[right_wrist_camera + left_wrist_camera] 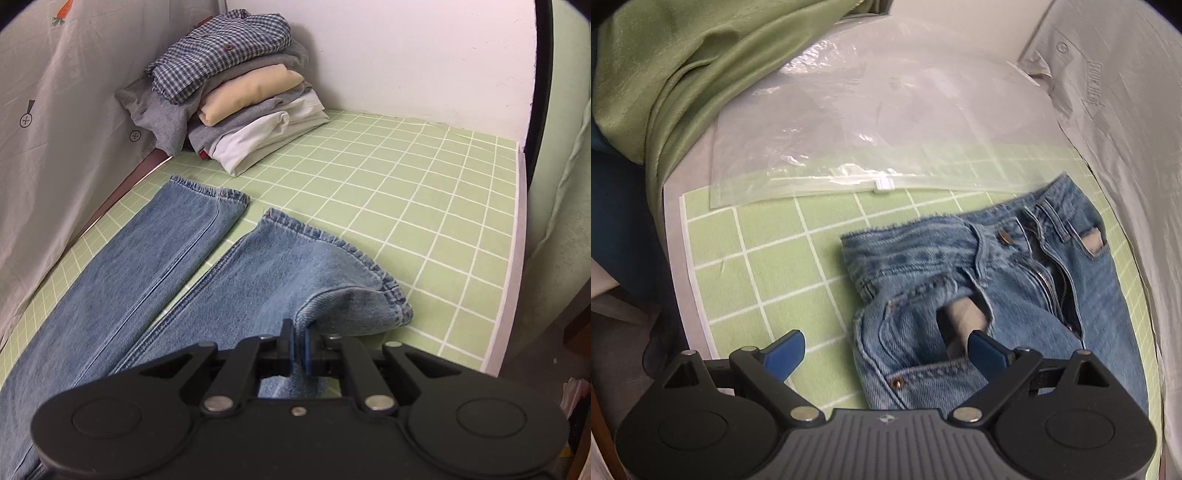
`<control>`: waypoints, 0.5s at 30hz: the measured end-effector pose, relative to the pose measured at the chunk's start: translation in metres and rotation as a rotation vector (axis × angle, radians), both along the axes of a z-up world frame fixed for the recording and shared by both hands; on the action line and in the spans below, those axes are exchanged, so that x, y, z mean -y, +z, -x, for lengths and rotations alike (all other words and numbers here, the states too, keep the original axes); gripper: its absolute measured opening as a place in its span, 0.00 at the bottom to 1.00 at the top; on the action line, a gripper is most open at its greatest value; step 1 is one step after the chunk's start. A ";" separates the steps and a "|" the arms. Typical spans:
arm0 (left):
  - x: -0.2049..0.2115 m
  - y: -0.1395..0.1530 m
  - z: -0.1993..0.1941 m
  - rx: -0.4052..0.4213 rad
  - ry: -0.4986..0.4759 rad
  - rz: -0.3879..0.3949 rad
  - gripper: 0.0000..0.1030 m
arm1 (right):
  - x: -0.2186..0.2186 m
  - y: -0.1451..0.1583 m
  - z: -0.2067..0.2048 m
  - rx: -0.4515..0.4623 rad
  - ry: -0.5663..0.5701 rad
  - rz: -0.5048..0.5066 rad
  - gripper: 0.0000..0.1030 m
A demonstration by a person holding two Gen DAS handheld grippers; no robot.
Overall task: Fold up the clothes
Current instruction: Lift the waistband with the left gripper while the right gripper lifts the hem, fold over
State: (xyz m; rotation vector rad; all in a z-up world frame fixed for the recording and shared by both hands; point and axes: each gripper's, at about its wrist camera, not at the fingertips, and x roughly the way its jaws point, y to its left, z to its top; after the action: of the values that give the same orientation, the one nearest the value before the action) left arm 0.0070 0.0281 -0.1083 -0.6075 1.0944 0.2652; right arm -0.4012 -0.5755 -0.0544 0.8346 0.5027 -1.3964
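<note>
Two claws over blue jeans (155, 280) spread flat on green grid mat (424, 206). Right claw (297, 349) pinched tight on hem corner of near leg, denim lifted. Left claw (886, 352) spread wide above waistband, gripping nothing. Stack of folded clothes (236, 96) in far corner.

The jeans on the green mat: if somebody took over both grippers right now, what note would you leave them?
Right gripper: shut on the hem of the jeans, near leg, lifting it off the green grid mat.
Left gripper: open, empty, above the waistband end, fly unzipped.
Done: stack of folded clothes in the far corner.
Left: jeans lie full length, legs side by side, not yet folded. A clear zip bag lies beyond the waistband.
</note>
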 end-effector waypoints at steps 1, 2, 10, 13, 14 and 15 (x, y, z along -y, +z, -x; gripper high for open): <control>-0.002 -0.002 -0.002 0.007 0.016 0.010 0.90 | 0.001 0.001 -0.002 0.006 -0.015 0.003 0.06; -0.003 -0.005 -0.004 0.010 0.032 0.027 0.88 | 0.002 0.003 -0.003 0.018 -0.029 0.007 0.06; 0.001 -0.009 -0.008 0.027 0.066 0.087 0.27 | 0.011 0.020 -0.018 0.084 -0.041 0.060 0.05; -0.002 -0.005 -0.004 0.054 0.054 0.103 0.14 | 0.012 0.029 -0.016 0.126 -0.035 0.082 0.05; -0.001 -0.002 -0.002 0.064 0.050 0.095 0.13 | 0.012 0.032 -0.015 0.139 -0.033 0.090 0.05; 0.001 0.001 0.000 0.072 0.042 0.077 0.13 | 0.012 0.034 -0.013 0.147 -0.031 0.098 0.05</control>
State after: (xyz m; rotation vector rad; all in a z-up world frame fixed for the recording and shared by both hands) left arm 0.0070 0.0272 -0.1072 -0.7045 1.0272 0.2361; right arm -0.3880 -0.5875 -0.0203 0.8612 0.3072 -1.3647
